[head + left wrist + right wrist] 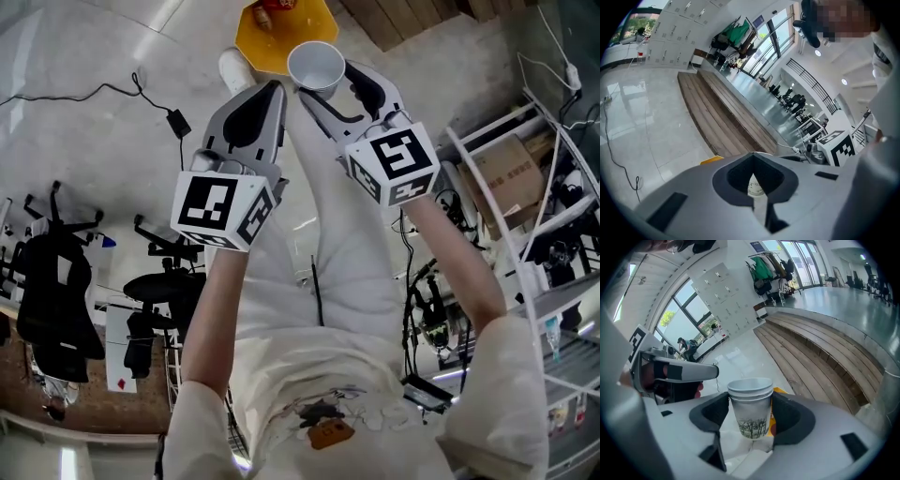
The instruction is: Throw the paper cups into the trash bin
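In the head view my right gripper [323, 84] is shut on a white paper cup [316, 64], held upright with its mouth up. The right gripper view shows a tree print and two stacked rims on this cup [751, 411], with a pad pressing on each side. My left gripper [270, 92] has its jaws closed together, and a second white cup [234, 70] sticks out past their tips. In the left gripper view that printed cup [756, 186] shows through the gap in the closed jaws. Just beyond both grippers stands the yellow trash bin [267, 42] on the floor.
A black power adapter [175, 122] with its cable lies on the grey floor at left. Black office chairs [56, 272] stand lower left. A white wire rack [553, 187] with a cardboard box [506, 173] is at right. Wooden decking [403, 19] lies behind the bin.
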Available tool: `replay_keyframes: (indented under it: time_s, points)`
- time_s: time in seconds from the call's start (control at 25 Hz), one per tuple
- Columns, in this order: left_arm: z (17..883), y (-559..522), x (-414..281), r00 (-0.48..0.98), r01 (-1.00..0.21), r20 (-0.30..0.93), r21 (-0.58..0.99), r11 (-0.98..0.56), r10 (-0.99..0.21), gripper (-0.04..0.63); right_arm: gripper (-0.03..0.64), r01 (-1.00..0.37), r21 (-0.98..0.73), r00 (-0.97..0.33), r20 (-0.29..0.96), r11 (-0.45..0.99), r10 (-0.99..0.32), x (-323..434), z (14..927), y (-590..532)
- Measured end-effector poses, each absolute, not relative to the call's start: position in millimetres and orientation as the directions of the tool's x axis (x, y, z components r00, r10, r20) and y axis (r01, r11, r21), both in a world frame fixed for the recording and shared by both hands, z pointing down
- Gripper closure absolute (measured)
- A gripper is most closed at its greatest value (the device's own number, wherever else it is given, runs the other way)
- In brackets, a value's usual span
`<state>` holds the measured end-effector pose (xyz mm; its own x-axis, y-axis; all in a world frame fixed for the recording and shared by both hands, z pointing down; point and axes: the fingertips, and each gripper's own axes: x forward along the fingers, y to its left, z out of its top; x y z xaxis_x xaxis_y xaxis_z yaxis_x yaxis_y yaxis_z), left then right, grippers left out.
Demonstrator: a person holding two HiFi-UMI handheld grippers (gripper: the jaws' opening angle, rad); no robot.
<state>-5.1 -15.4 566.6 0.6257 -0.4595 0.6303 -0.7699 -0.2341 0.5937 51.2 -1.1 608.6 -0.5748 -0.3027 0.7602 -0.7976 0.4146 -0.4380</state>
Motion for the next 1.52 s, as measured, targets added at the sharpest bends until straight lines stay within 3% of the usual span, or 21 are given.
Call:
replay_keyframes:
  time_s: [0.6,1.52]
  points:
    - [718.7,-6.9,-7.6,0.549,-0.834,0.725,0.502,-0.227,-0.415,0.589,0.322,-0.847,-0.397,-0.500,0.820,0.353,-0.278,58.4,760.3,15.3]
    - [866.4,-1.5,-5.7,0.480,-0.877,0.811,0.434,-0.207,-0.333,0.589,0.322,-0.881,-0.377,-0.451,0.852,0.285,-0.266,58.2,860.2,3.1]
